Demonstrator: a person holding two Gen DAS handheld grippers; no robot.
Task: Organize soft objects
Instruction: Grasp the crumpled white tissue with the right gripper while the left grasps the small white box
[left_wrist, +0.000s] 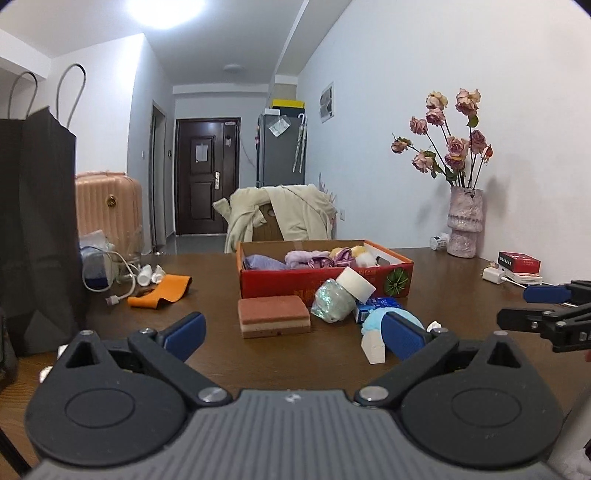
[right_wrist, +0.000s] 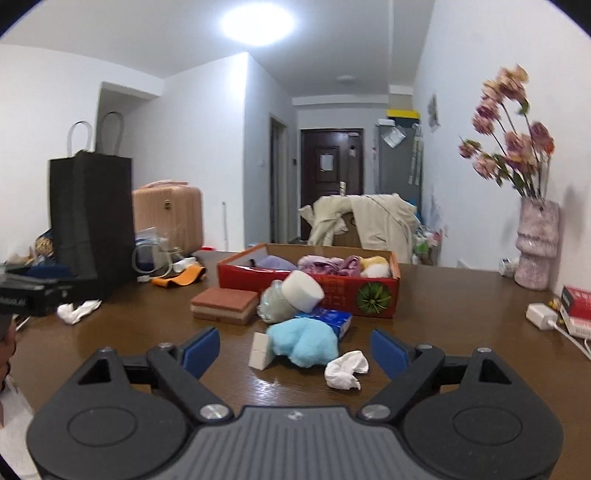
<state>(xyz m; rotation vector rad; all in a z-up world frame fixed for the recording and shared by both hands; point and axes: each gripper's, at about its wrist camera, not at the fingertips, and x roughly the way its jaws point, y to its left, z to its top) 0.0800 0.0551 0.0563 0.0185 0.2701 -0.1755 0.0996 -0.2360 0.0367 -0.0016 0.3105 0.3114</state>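
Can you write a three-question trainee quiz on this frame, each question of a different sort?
1. True or false: the brown layered sponge lies inside the red cardboard box.
2. Multiple choice: what leans on the green mesh-wrapped bundle? A) white sponge block B) orange cloth C) crumpled tissue
3. Fill in: the left claw and right claw are both ____, holding nothing.

Key:
1. False; it lies on the wooden table, in front of the box.
2. A; the white sponge block rests against it.
3. Open.
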